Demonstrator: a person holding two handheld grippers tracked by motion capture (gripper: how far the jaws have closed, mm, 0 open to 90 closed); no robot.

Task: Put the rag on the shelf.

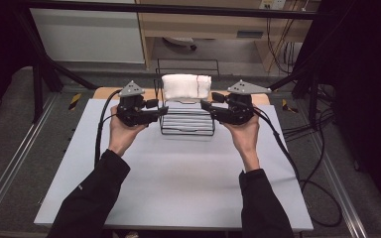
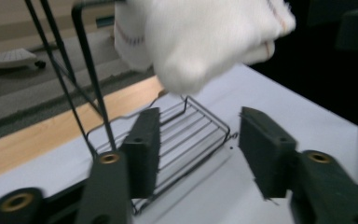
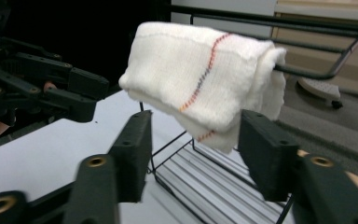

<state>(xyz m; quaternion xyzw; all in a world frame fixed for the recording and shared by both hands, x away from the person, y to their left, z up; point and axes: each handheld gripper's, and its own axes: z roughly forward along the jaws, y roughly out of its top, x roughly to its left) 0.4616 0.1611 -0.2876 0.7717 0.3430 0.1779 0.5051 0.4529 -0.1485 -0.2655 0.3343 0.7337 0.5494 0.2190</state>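
Two grippers, left [image 1: 162, 111] and right [image 1: 206, 105], are held open-jawed (nothing gripped) flanking the rack [image 1: 187, 124]; the folded towel [image 1: 186, 86] hangs crosswise above, equally near both.

Dim, dark edges; blurred close-up views.

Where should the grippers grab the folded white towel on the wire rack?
Probably the towel at its two overhanging ends, left gripper and right gripper coming in from either side. It lies folded over the wire rack's top bar, ends hanging free; both jaws stand open and empty.
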